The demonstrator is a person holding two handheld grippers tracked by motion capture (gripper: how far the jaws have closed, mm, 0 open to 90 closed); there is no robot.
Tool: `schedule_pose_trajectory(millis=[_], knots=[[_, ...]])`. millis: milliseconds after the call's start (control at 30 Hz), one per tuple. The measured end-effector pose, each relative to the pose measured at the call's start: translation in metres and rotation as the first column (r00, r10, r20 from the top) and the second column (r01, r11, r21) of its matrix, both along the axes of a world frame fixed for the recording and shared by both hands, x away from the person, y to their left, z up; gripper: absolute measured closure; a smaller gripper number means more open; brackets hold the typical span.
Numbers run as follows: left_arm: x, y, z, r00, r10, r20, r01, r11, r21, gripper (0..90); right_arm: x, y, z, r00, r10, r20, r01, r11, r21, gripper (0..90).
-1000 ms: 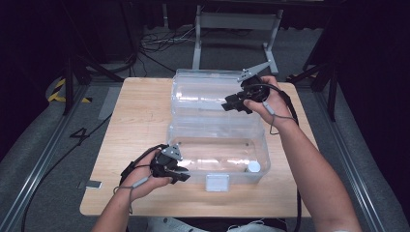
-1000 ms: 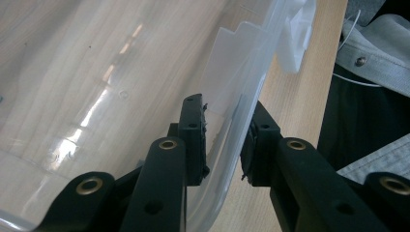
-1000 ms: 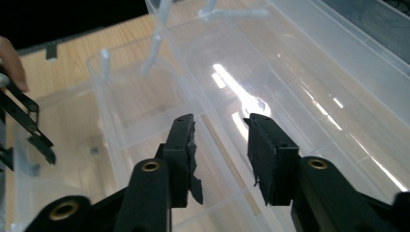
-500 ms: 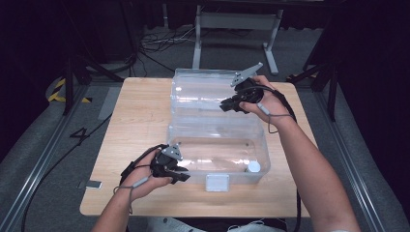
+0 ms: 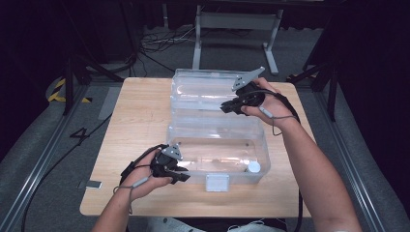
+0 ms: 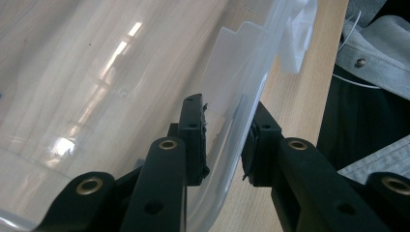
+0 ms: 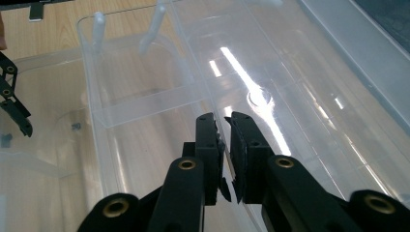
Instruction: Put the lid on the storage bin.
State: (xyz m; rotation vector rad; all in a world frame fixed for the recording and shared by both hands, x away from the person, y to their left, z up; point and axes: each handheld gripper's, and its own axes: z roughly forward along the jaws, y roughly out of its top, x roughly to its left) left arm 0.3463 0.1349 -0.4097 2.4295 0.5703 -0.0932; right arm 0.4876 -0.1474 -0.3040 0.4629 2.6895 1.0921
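Beside the clear box (image 5: 217, 145) rests its white latch (image 5: 217, 182).

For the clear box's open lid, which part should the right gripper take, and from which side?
Judging by its pose, the lid is best pinched at its thin free rim, coming from the right end where the right gripper already is: one jaw inside, one outside. The broad clear panel offers nothing to pinch.

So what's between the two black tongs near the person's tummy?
The clear box's rim runs between the left tongs, one jaw inside the wall and one outside. The left gripper view shows it.
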Motion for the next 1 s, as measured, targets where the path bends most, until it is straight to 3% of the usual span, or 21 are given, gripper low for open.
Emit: schedule_pose_trajectory(millis=[1000], knots=[[0.0, 0.0, 0.0, 1.0, 0.007, 0.001, -0.007, 1.0, -0.001, 73.5, -0.039, -0.002, 0.01, 0.9958, 0.08, 0.045, -0.079, 0.997, -0.018, 84.2]])
